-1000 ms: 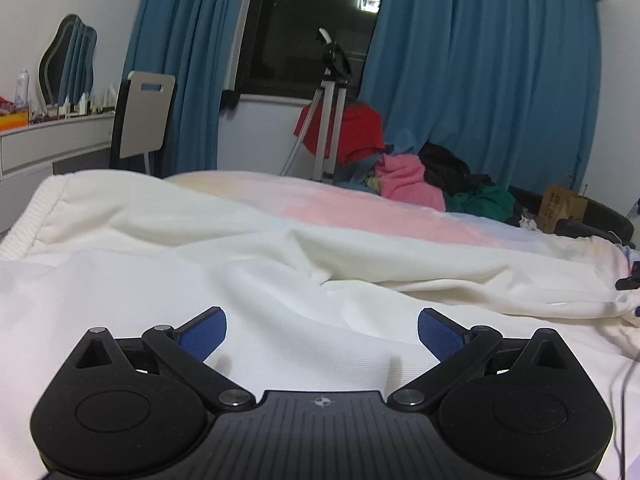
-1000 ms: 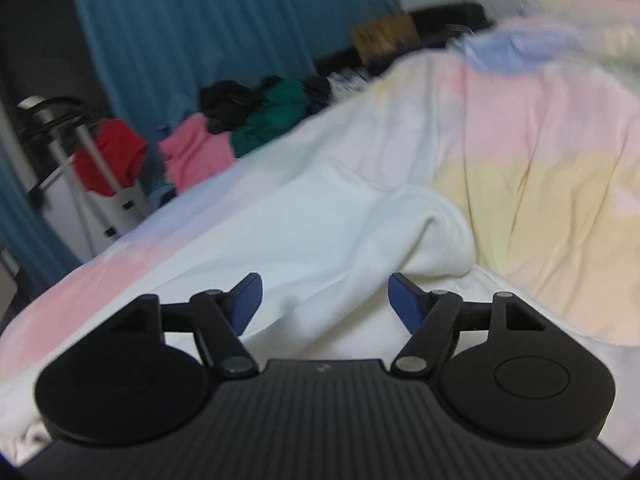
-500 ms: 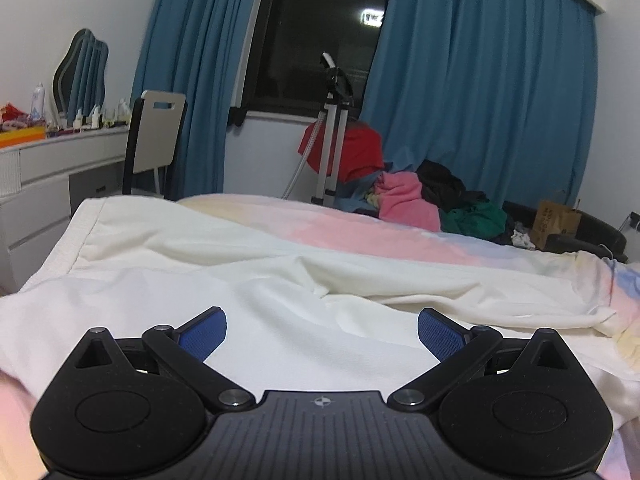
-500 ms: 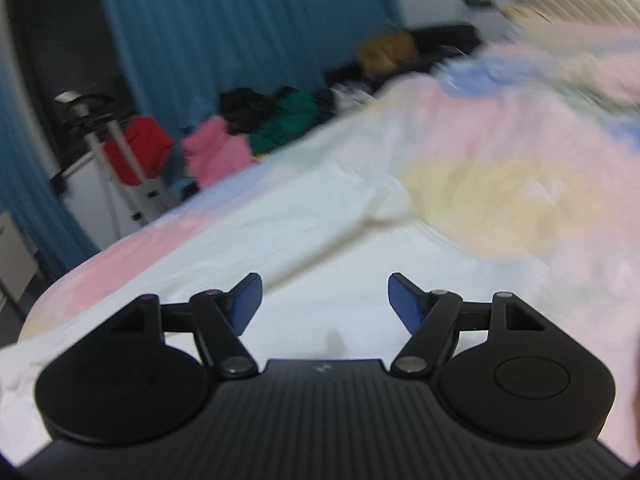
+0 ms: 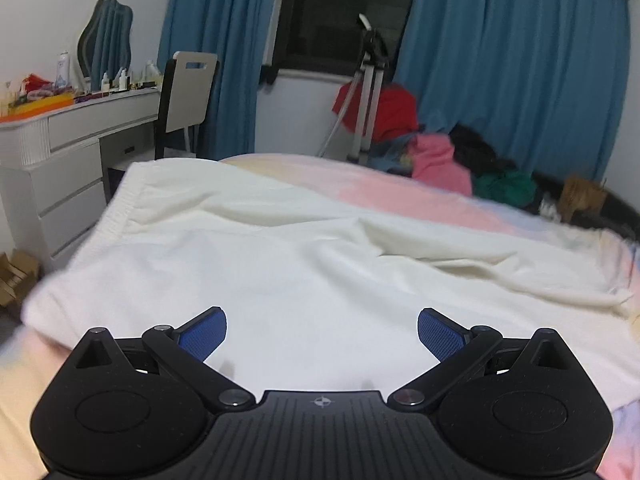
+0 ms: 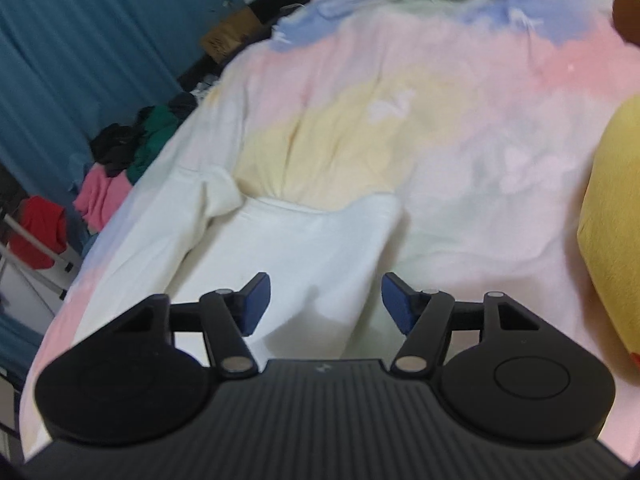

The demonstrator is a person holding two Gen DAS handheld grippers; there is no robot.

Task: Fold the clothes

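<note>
Cream garment (image 5: 304, 264) lies rumpled on the bed; both tongs gape, right just narrowing, empty.

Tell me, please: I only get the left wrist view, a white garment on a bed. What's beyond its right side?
Observer: A yellow cushion lies on the pastel bedspread.
Visitor: Is the other tool holding anything?
Observer: No. The right tool is open; its jaws have just been closing, with nothing pinched between them.
Visitor: Where does it point?
Observer: At the white garment, whose end lies on a yellow patch.
</note>
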